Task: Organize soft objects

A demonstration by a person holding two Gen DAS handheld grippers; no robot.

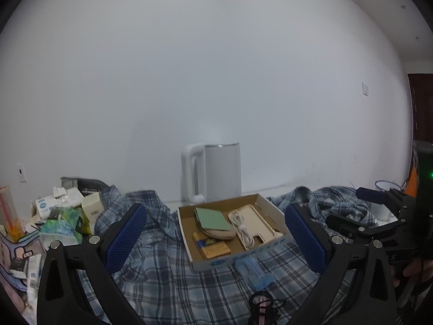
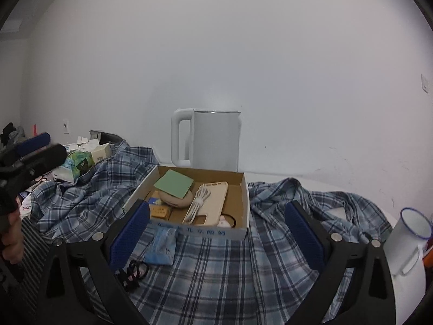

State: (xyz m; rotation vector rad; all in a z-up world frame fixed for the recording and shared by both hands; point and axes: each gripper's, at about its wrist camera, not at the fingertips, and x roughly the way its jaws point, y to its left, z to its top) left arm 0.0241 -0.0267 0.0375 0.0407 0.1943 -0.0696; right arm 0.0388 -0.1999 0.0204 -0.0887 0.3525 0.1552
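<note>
Item: plaid shirt (image 2: 216,270), blue check, spread unfolded and rumpled beneath and ahead of both my claws. Status: not yet organized, by my reading.

Item: cardboard box (image 2: 243,211), sitting on the shirt straight ahead of my right claw (image 2: 216,230), between its fingers in view. It holds a green card, a cream case and a white cable.

Item: small blue packet (image 2: 161,246), just inside my right claw's left finger, lying on the cloth.

Item: left claw (image 1: 216,233), spread wide, holding nothing. Right claw likewise released and empty.

Remaining, I judge: clear the box and packet off, then fold the shirt. Nothing appears done.
</note>
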